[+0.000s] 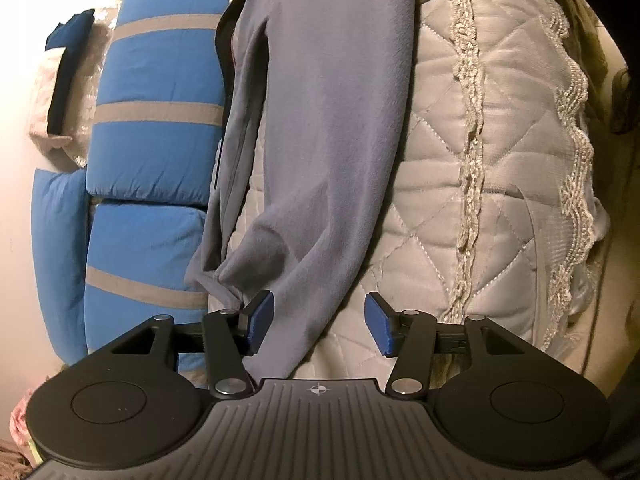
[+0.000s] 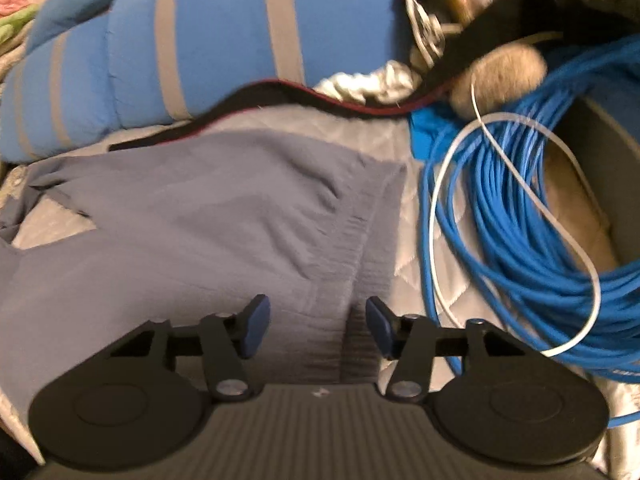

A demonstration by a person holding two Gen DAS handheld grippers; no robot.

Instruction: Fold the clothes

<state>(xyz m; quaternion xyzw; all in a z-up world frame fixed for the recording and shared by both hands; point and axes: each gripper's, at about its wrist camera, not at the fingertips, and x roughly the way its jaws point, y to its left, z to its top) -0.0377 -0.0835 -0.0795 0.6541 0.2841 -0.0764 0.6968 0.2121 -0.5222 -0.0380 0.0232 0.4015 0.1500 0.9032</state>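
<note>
A grey-blue garment [image 1: 328, 128] lies spread on a quilted beige bedspread [image 1: 460, 160]. In the left wrist view it runs as a long leg or sleeve from the top down between the fingers. My left gripper [image 1: 318, 322] is open just above that cloth, with its blue pads either side and nothing held. In the right wrist view the same garment [image 2: 208, 220] lies flat, its ribbed waistband [image 2: 368, 240] reaching toward the fingers. My right gripper [image 2: 318, 326] is open over the ribbed band, holding nothing. This view is blurred.
A blue duvet with grey stripes [image 1: 160, 120] [image 2: 208, 32] is rolled along one side of the bed. A coil of blue cable [image 2: 520, 220] with a white cord lies right of the waistband. A black strap and clutter [image 2: 480, 20] sit beyond it.
</note>
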